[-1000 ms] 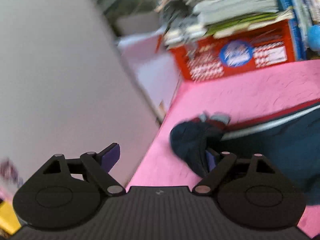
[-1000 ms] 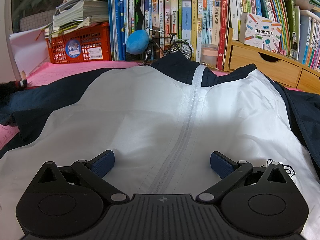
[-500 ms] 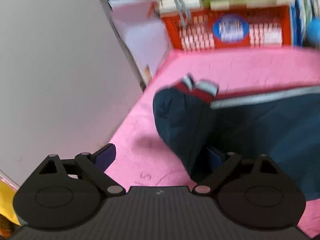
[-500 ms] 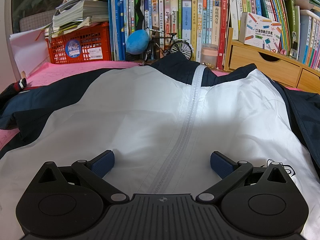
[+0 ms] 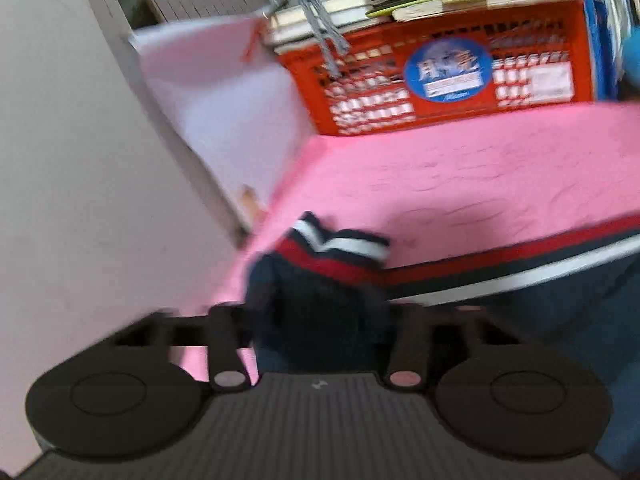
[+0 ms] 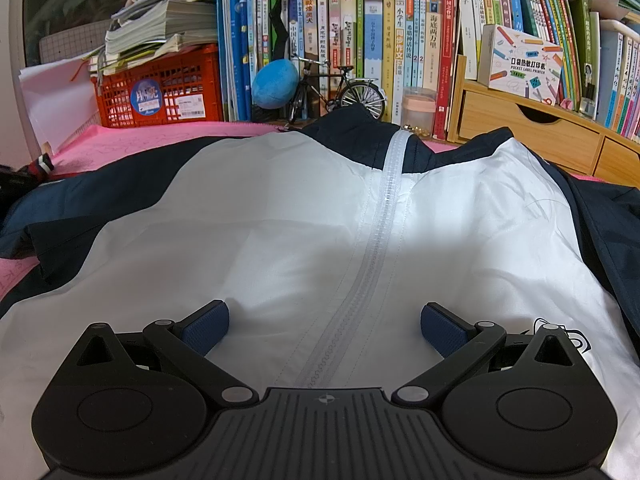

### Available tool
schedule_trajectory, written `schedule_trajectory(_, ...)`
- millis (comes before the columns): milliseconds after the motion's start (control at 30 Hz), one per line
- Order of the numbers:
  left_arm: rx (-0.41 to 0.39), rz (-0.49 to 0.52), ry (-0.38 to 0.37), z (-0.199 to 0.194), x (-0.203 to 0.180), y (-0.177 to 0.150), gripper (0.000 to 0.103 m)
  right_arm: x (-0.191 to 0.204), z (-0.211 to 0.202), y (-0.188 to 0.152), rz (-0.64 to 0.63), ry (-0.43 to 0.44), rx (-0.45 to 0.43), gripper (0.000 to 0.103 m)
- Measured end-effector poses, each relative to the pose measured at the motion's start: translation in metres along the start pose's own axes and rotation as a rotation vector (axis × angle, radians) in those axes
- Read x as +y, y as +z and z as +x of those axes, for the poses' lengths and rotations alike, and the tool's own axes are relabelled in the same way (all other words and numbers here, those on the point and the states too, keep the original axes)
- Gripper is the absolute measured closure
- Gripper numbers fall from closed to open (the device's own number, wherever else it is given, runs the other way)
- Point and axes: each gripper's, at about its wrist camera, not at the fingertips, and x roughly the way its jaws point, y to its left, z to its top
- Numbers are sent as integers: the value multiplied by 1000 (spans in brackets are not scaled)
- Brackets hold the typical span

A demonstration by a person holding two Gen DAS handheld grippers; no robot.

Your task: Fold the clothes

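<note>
Left claw (image 5: 320, 320) clamped on navy sleeve (image 5: 320, 304) near striped cuff (image 5: 336, 244), at pink worktop (image 5: 460, 176) edge. Right claw (image 6: 324, 320) spread wide above white jacket (image 6: 280, 232) front, beside zipper (image 6: 376, 248).

A home study: crammed bookshelf (image 6: 400, 32), wooden drawers (image 6: 532, 128), toy bicycle (image 6: 340, 92).

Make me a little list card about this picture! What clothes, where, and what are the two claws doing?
clothes: navy and white jacket, zipper closed
lying on: pink cloth
left claw: closed around the navy sleeve, near its striped cuff
right claw: open above the white front, holding nothing
behind: red crate, books, toy bicycle
</note>
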Motion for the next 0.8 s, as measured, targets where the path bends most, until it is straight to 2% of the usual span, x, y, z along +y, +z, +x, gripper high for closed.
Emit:
schedule_trajectory(33, 18, -23, -37, -1, 2, 3, 83, 0, 0, 0, 0, 0, 0, 0)
schedule_trajectory(100, -6, -39, -77, -8, 7, 6, 89, 0, 0, 0, 0, 0, 0, 0)
schedule_trajectory(167, -121, -127, -166, -26, 21, 3, 92, 0, 0, 0, -1, 0, 0, 0)
schedule_trajectory(233, -356, -239, -324, -60, 46, -6, 91, 0, 0, 0, -1, 0, 0, 0)
schedule_trajectory(267, -432, -254, -352, -73, 53, -11, 90, 0, 0, 0, -1, 0, 0, 0)
schedule_trajectory(367, -400, -199, -240, -87, 56, -19, 85, 0, 0, 0, -1, 0, 0, 0)
schedule_trajectory(533, -56, -224, 13, -46, 71, -53, 77, 0, 0, 0, -2, 0, 0, 0)
schedule_trajectory(600, 25, -251, 72, -38, 77, -68, 74, 0, 0, 0, -2, 0, 0, 0)
schedule_trajectory(667, 32, -242, 89, -43, 80, -76, 71, 0, 0, 0, -2, 0, 0, 0)
schedule_trajectory(733, 25, -218, 103, -50, 80, -80, 53, 0, 0, 0, -2, 0, 0, 0)
schedule_trajectory(767, 19, -230, 105, -51, 83, -79, 33, 0, 0, 0, -2, 0, 0, 0)
schedule_trajectory(800, 13, -241, 108, -51, 85, -77, 24, 0, 0, 0, -2, 0, 1, 0)
